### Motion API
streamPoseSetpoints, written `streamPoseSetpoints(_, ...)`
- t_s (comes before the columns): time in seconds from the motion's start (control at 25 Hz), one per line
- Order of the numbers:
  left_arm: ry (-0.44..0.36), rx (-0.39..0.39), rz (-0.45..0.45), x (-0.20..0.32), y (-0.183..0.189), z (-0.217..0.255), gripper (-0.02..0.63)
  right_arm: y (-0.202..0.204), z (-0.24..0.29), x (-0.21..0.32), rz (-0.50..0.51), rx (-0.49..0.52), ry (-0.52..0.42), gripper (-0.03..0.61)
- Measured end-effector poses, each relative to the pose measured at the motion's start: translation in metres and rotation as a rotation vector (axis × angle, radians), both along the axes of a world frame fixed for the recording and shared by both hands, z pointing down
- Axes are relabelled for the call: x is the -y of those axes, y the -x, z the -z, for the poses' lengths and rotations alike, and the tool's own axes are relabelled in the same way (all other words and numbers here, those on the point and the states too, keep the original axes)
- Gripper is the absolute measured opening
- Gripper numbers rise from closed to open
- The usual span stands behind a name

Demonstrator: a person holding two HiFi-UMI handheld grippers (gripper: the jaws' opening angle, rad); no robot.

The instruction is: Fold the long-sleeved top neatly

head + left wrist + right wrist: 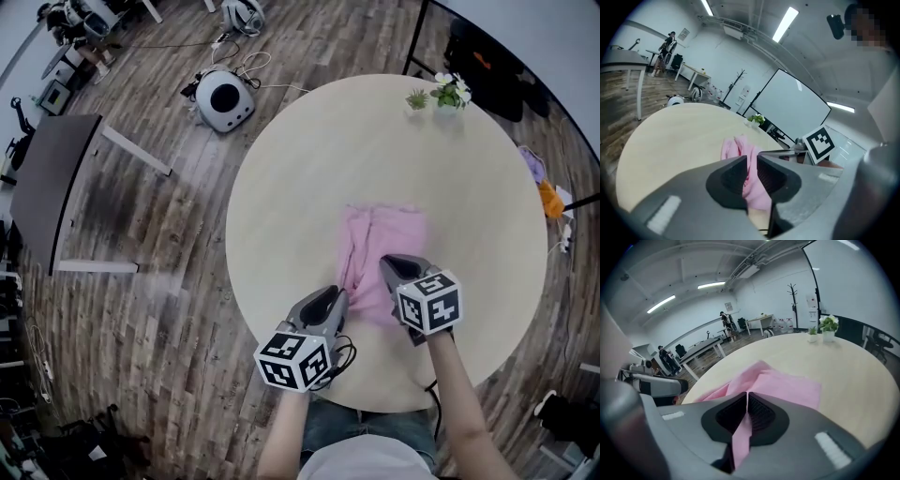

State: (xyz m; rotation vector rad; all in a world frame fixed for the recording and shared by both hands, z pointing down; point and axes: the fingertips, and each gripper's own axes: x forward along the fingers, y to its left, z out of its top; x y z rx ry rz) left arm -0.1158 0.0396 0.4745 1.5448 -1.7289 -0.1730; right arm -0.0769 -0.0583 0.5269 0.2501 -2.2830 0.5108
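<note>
Tabletop (328, 159), round and pale, fills the middle of the head view, its near edge partly hidden behind the person's forearms (464, 394). The pink long-sleeved top (386, 234) lies bunched right of centre on it. Its sleeves cannot be told from its body, and its near edge is covered by both grippers. The left gripper (336, 298), low centre, has its jaws pinched nearly together on a fold of the pink cloth, which shows in the narrow gap in its own view. The right gripper (389, 265) is clamped tight on a thin strip of the top that hangs below its jaws. Two small potted plants (441, 94) stand near the table's upper right edge.
</note>
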Motion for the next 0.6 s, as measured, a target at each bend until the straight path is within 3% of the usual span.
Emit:
streamPoseSetpoints(0.24, 0.055, 0.036, -0.058, 0.024, -0.006, -0.016, 0.063, 0.034, -0.029, -0.025, 0.036, -0.035, 0.009, 0.037)
streamPoseSetpoints(0.6, 0.159, 0.003, 0.013, -0.005, 0.015, -0.059, 0.063, 0.045, -0.059, -0.028, 0.043, -0.112, -0.049, 0.035)
